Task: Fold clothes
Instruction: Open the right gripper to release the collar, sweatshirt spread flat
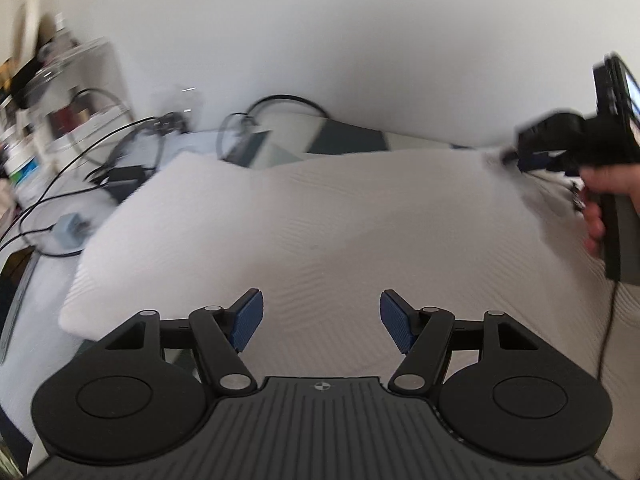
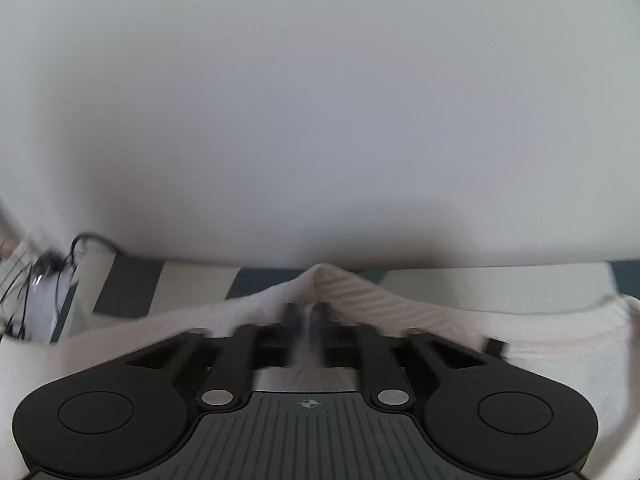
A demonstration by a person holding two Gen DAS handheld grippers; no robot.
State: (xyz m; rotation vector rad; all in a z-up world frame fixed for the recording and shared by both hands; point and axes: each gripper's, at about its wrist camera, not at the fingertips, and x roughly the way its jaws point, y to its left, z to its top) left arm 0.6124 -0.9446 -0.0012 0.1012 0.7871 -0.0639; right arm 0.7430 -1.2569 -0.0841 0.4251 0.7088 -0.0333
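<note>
A white ribbed garment (image 1: 320, 220) lies spread flat across the surface under my left gripper (image 1: 322, 316). That gripper hovers over the garment's near part with its blue pads (image 1: 248, 320) wide apart and nothing between them. At the far right a hand (image 1: 604, 184) holds my right gripper (image 1: 510, 156) at the garment's far right edge. In the right wrist view the right gripper (image 2: 308, 316) has blurred fingers close together, with a ridge of the white garment (image 2: 540, 360) pinched up between them.
Black cables (image 1: 80, 140) and a small grey adapter (image 1: 72, 228) lie left of the garment. A cluttered shelf (image 1: 48, 92) stands at the far left. Grey and white striped bedding (image 1: 348, 136) runs along the white wall (image 2: 320, 120) behind.
</note>
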